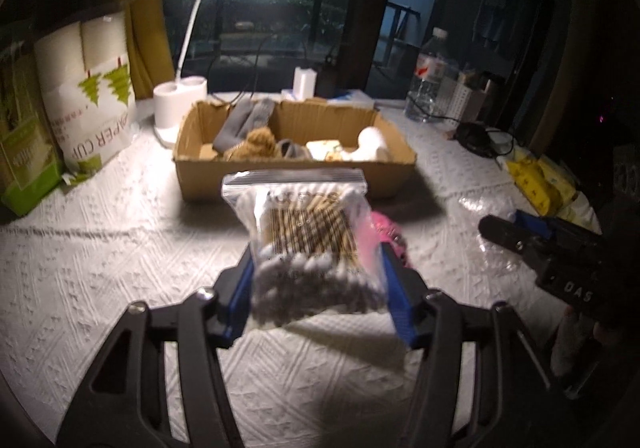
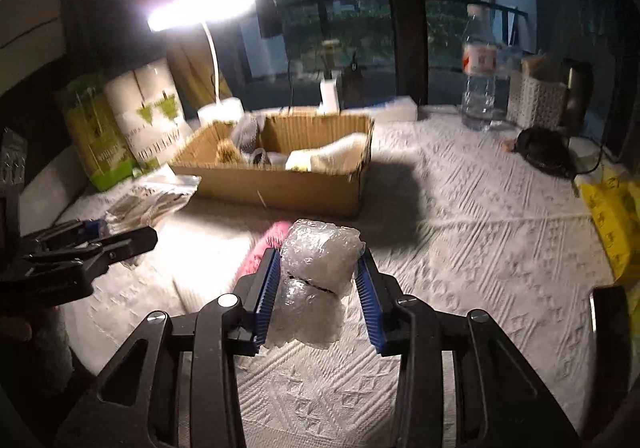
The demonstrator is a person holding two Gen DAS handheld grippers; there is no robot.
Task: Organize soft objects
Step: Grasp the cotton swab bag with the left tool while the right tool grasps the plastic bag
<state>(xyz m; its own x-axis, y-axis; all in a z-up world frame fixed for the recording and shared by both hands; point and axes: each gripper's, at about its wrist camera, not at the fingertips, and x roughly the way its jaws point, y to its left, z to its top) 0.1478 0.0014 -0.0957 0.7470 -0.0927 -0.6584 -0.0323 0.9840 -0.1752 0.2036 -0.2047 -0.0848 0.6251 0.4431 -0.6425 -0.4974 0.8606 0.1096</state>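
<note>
My left gripper [image 1: 316, 268] is shut on a clear zip bag of cotton swabs [image 1: 304, 232] and holds it above the table, short of the cardboard box [image 1: 296, 171]. The box holds grey cloth, a brown knitted thing and white soft items. My right gripper [image 2: 318, 268] is shut on a roll of bubble wrap [image 2: 320, 252], held above the table in front of the box [image 2: 276, 183]. A pink soft object [image 1: 390, 232] lies on the table behind the bag; it also shows in the right wrist view [image 2: 264, 244]. The right gripper appears at the right of the left wrist view [image 1: 520, 240].
A lit desk lamp [image 1: 180, 103] stands behind the box. Paper cup packs [image 1: 96, 107] stand at the left. A water bottle [image 2: 480, 75], a white basket [image 2: 536, 103], a black device with cable [image 2: 544, 151] and yellow packets [image 2: 612, 215] lie at the right. A white textured cloth [image 2: 480, 232] covers the table.
</note>
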